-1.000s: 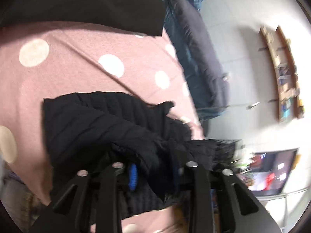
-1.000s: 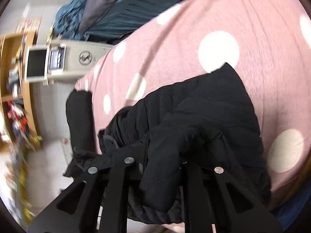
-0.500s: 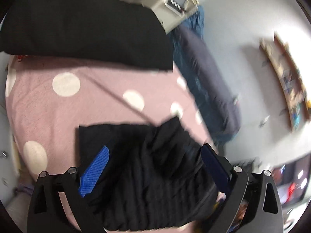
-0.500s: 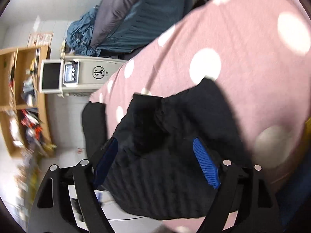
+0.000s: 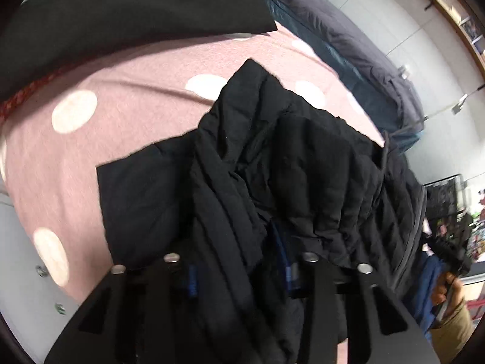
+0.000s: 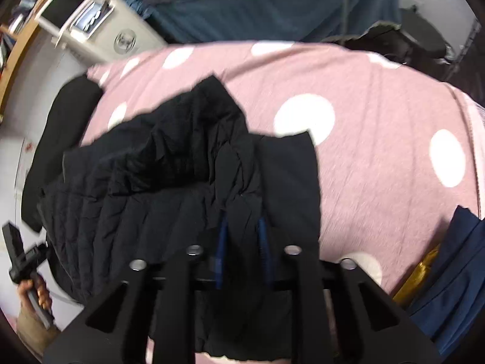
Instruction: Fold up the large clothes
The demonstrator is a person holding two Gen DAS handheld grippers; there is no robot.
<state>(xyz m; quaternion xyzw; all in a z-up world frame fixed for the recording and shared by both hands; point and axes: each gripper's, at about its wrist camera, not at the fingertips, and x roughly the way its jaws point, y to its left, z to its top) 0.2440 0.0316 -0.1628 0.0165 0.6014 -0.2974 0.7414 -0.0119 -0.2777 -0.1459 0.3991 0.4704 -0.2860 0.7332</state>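
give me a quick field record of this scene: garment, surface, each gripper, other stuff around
garment: black quilted jacket, bunched and creased, partly folded
surface: pink sheet with white dots
left gripper: shut on a fold of the jacket's near edge
right gripper: shut on a fold of the jacket's near edge
other cloth: flat black fabric at the sheet's far side
beyond sheet: blue-grey bedding
background: white appliance with screen
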